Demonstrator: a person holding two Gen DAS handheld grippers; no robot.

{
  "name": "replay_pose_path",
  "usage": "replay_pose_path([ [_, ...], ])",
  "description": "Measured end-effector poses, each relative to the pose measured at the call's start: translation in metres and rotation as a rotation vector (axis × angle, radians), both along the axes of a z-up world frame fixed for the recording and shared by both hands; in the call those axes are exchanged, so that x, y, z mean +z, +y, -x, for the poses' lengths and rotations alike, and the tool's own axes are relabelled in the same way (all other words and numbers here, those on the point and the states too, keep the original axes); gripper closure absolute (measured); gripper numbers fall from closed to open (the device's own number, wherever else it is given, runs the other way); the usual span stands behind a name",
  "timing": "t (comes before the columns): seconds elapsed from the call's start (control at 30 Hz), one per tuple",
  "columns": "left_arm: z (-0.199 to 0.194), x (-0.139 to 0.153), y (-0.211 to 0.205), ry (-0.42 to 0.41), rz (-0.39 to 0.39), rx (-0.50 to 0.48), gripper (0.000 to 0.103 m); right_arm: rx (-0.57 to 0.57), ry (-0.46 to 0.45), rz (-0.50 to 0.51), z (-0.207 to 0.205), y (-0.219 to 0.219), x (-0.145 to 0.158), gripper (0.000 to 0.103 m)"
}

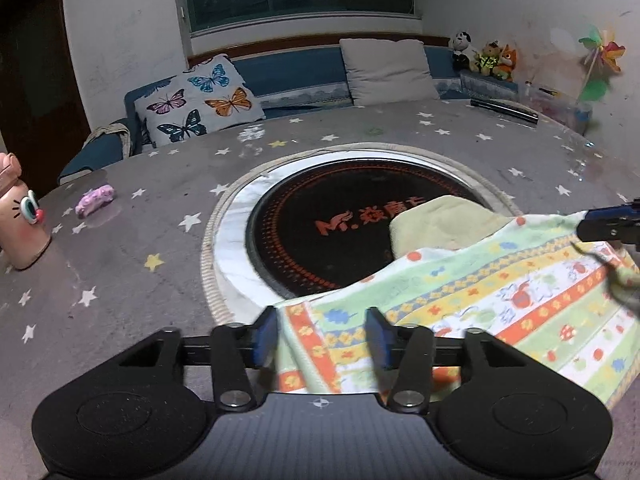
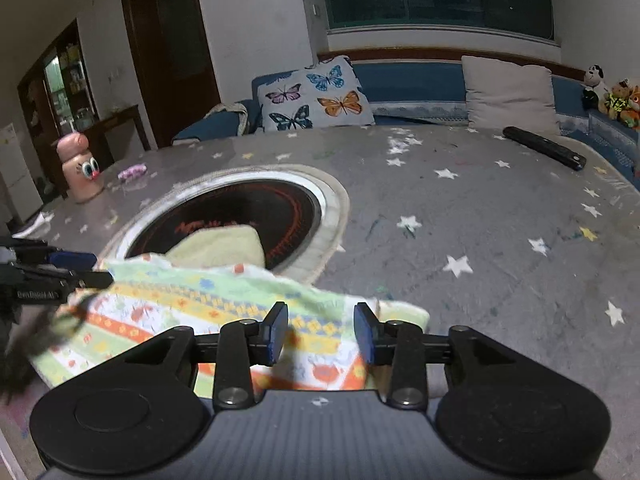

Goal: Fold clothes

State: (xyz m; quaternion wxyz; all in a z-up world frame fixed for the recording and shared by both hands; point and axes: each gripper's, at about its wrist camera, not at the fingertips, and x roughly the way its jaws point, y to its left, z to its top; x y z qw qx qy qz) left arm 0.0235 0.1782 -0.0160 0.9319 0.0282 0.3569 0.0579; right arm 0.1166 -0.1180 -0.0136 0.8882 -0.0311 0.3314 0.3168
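A colourful striped cloth with small printed figures [image 1: 480, 292] lies on the grey star-patterned table [image 1: 120, 260], its far part draped over the round black hob [image 1: 320, 236]. A pale yellow-green fold [image 1: 440, 220] sticks out at its far edge. My left gripper [image 1: 322, 336] stands open over the cloth's near left corner, with the fabric lying loose between the blue pads. In the right wrist view, my right gripper [image 2: 321, 332] is open over the cloth's [image 2: 180, 300] near right corner, and its pads do not press the fabric. Each gripper shows at the edge of the other's view.
A pink bottle-shaped figure with eyes [image 1: 20, 220] and a small purple toy [image 1: 96, 200] stand at the table's left. A black bar [image 2: 544, 148] lies at the far right. Behind the table runs a blue sofa with a butterfly cushion [image 1: 196, 100].
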Motion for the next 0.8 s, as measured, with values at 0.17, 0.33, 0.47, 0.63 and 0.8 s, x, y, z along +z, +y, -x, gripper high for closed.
replay_pose_path([
  [0.17, -0.007, -0.003, -0.006, 0.009, -0.008, 0.018, 0.03, 0.013, -0.012, 0.027, -0.004, 0.016, -0.008, 0.049],
  [0.33, -0.004, -0.001, -0.007, -0.005, -0.015, 0.031, 0.017, 0.017, -0.024, 0.03, 0.003, 0.02, -0.005, 0.027],
  [0.47, 0.002, 0.002, -0.008, -0.025, -0.015, 0.043, 0.005, 0.022, -0.034, 0.026, 0.011, 0.022, -0.003, 0.019],
  [0.63, 0.012, 0.006, -0.009, -0.052, -0.006, 0.049, 0.0, 0.02, -0.048, 0.023, 0.021, 0.024, 0.0, 0.01],
  [0.8, 0.024, 0.009, -0.006, -0.071, 0.005, 0.078, 0.0, 0.006, -0.068, 0.008, 0.034, 0.023, 0.004, 0.0],
])
